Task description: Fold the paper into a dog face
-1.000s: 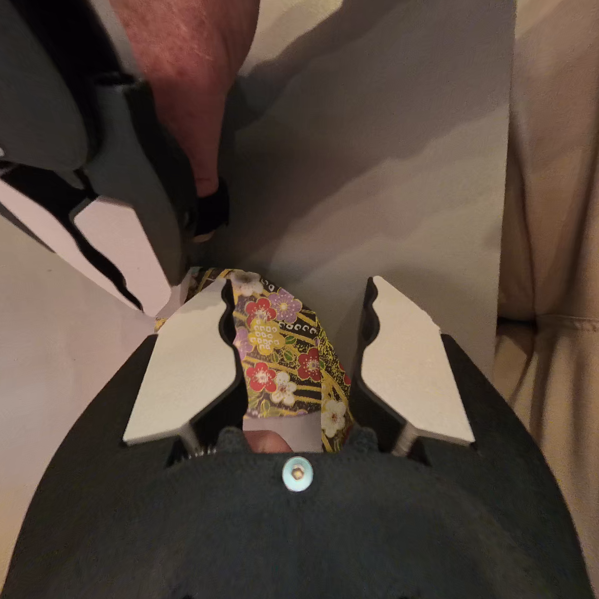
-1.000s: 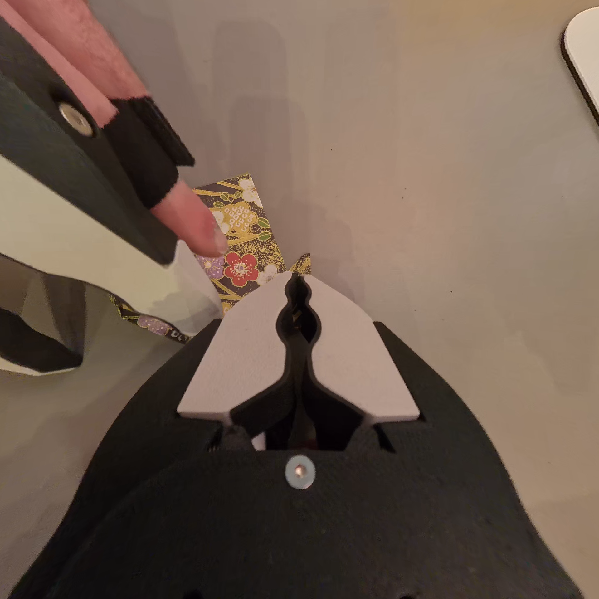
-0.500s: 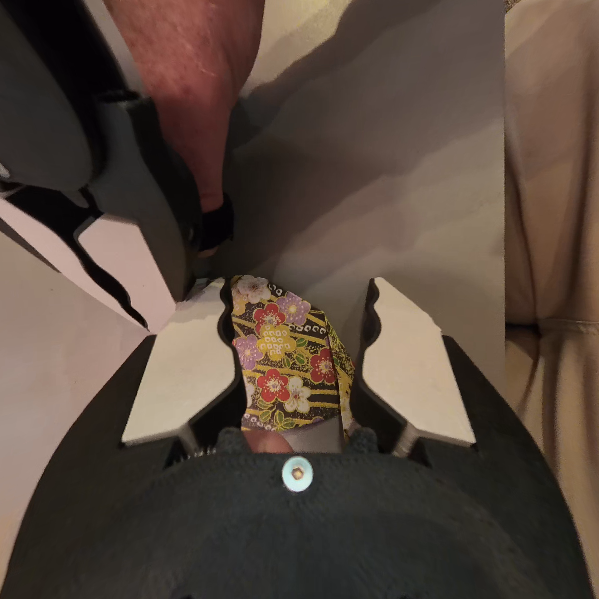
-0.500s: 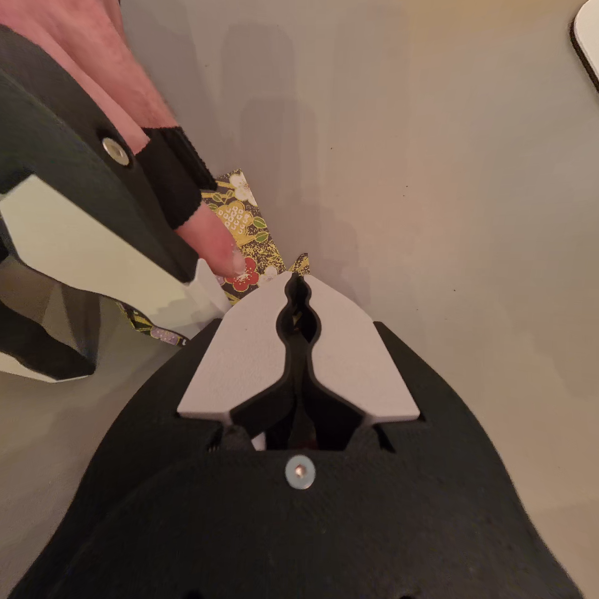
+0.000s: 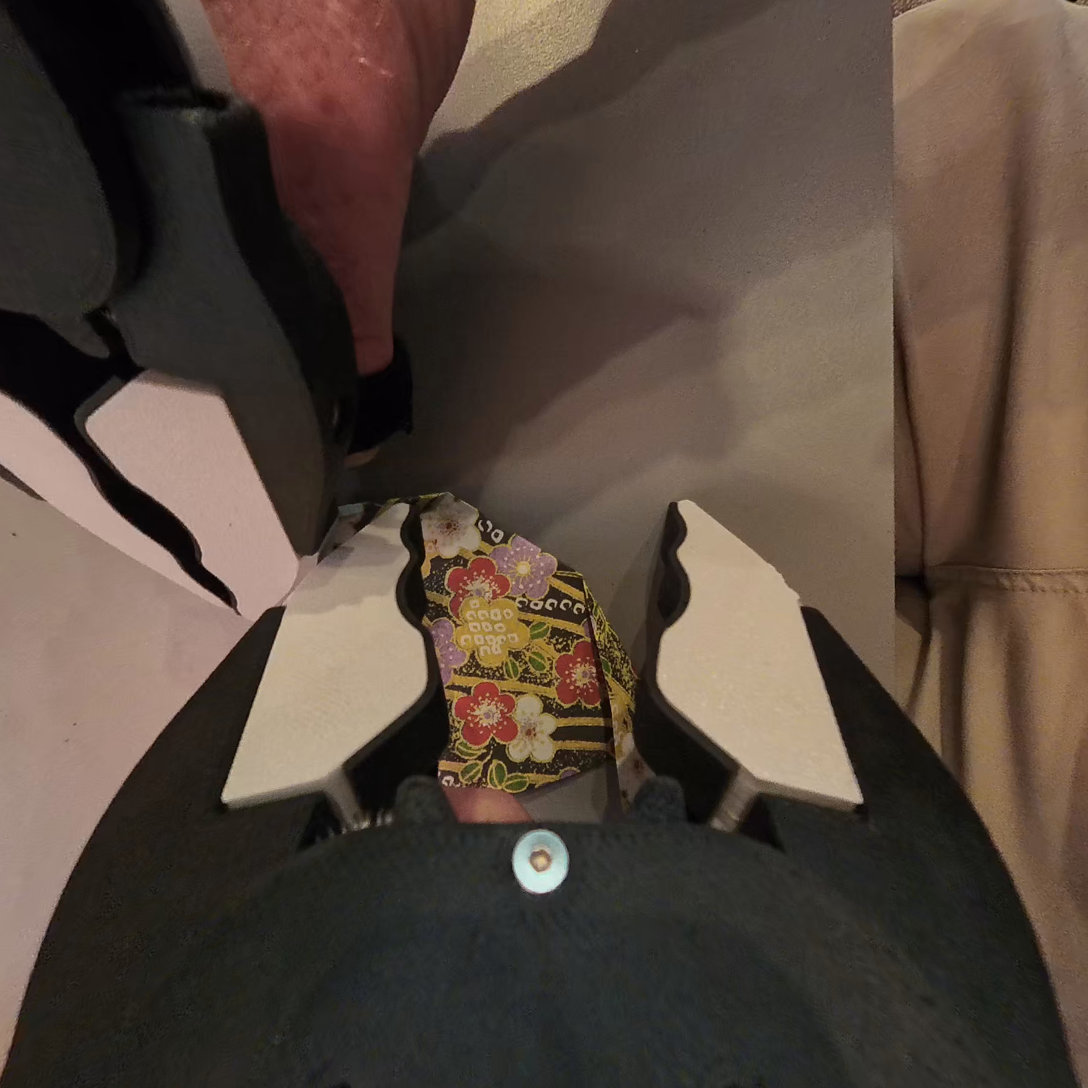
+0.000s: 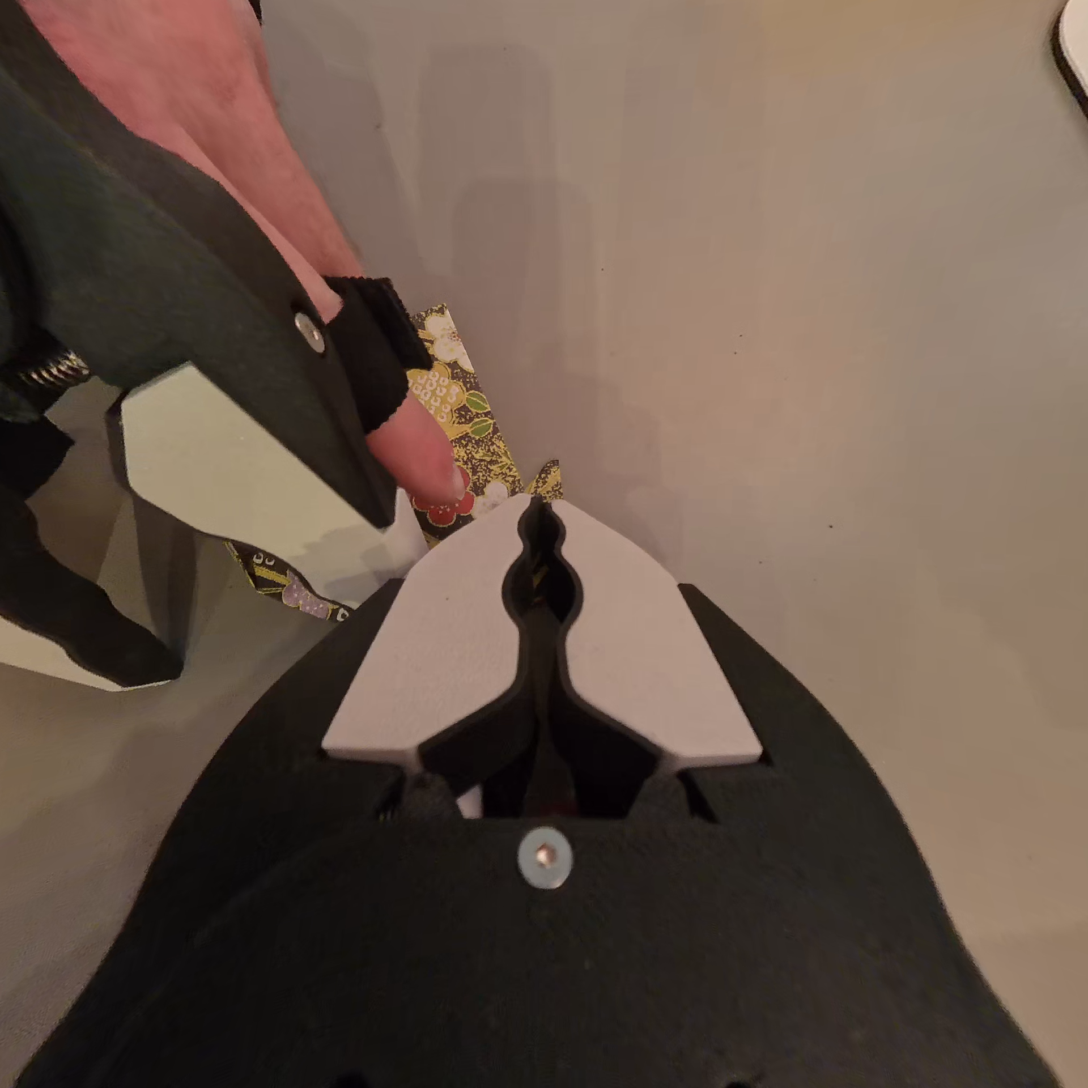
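The floral black-and-gold paper (image 5: 512, 647) lies partly folded on the grey table, between the fingers of my left gripper (image 5: 541, 518), which is open and not gripping it. A person's fingertip (image 6: 435, 465) from the hand on the left gripper presses on the paper (image 6: 453, 377). My right gripper (image 6: 538, 506) is shut on an edge of the paper, and a small corner (image 6: 550, 471) pokes past its tips. In the left wrist view the right gripper's fingers (image 5: 176, 471) sit at upper left, touching the paper's far corner. Much of the paper is hidden under the grippers.
The grey table (image 5: 706, 294) ends at a straight edge on the right, with a person's beige clothing (image 5: 989, 530) beyond it. A white object with a dark rim (image 6: 1074, 59) lies at the table's far right corner. Bare table (image 6: 824, 412) lies right of the right gripper.
The left gripper and the pressing fingertip have slid along the paper toward the right gripper's tips. The right gripper has stayed shut on the paper in place.
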`<state>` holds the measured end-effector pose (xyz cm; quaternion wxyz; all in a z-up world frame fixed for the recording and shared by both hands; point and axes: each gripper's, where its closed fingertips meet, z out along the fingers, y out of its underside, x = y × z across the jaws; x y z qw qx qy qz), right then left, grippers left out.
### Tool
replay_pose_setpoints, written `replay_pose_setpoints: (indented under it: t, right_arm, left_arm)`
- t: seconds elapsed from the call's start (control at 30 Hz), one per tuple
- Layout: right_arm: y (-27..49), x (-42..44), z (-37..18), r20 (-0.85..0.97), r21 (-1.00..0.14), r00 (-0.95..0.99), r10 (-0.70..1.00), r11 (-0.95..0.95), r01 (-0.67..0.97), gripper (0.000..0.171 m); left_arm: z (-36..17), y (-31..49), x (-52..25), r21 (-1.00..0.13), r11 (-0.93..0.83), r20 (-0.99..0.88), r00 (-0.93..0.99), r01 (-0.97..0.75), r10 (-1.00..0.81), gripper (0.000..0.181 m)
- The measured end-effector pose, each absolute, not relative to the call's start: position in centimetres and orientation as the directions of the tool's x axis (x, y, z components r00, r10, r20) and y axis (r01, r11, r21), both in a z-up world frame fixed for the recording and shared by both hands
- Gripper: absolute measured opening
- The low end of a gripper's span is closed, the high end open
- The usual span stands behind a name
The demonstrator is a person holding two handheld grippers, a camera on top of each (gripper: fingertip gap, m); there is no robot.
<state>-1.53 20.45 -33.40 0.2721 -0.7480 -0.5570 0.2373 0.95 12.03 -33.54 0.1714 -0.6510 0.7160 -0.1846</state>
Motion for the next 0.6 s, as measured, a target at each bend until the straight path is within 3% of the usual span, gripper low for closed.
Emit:
replay_pose_setpoints:
  t: [0.27,0.6]
  right_arm:
    - [19.1,0.0,-31.7,-0.133,-0.746,0.278,0.951,-0.281,0.604,0.004]
    - [17.5,1.1,-33.3,-0.016,-0.675,0.183,0.983,-0.146,0.724,0.000]
  left_arm:
    - [-33.5,12.0,0.9,-0.520,0.080,-0.004,-0.092,-0.850,-0.996,0.078]
    - [-33.6,12.0,0.9,-0.507,0.092,-0.008,-0.102,-0.857,-0.995,0.077]
